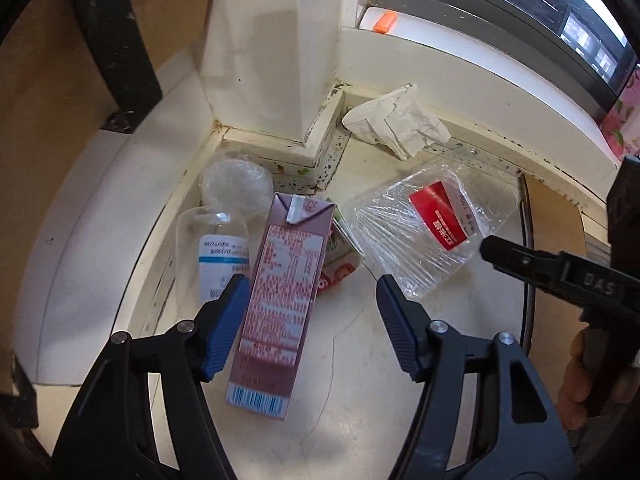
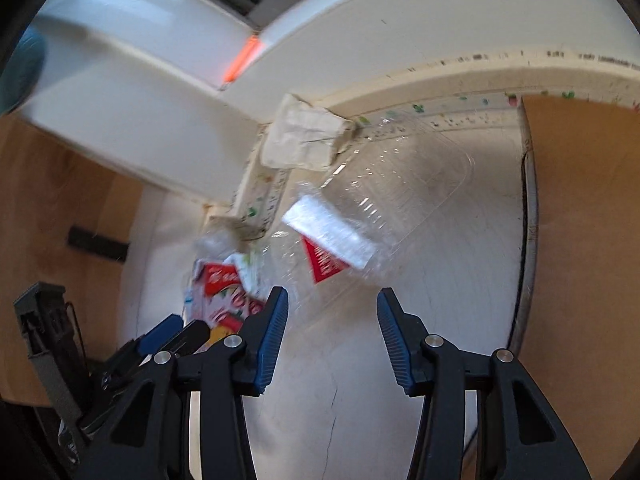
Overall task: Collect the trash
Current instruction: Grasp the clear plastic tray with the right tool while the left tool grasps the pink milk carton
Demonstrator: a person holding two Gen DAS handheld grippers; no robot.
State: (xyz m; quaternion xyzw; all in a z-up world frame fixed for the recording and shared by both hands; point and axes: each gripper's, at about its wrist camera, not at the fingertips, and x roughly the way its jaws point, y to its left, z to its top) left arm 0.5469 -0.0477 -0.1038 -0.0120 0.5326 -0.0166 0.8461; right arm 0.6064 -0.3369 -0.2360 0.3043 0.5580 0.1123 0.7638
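Observation:
Trash lies on a white floor in a corner. A pink drink carton (image 1: 276,300) lies between the open jaws of my left gripper (image 1: 308,292), close to the left finger; contact cannot be told. A clear bottle with a blue-white label (image 1: 218,252) lies left of it. A red-green carton (image 1: 340,260) is partly under the pink carton. A clear plastic container with a red label (image 1: 432,228) lies to the right, a crumpled white paper (image 1: 400,120) behind. My right gripper (image 2: 332,312) is open and empty just before the clear container (image 2: 360,224), in a blurred view.
A white wall pillar (image 1: 272,52) and skirting close the corner behind the trash. A window sill with an orange object (image 1: 386,22) runs above. Brown board (image 2: 580,240) lies right of a floor rail. My right gripper shows in the left wrist view (image 1: 560,272).

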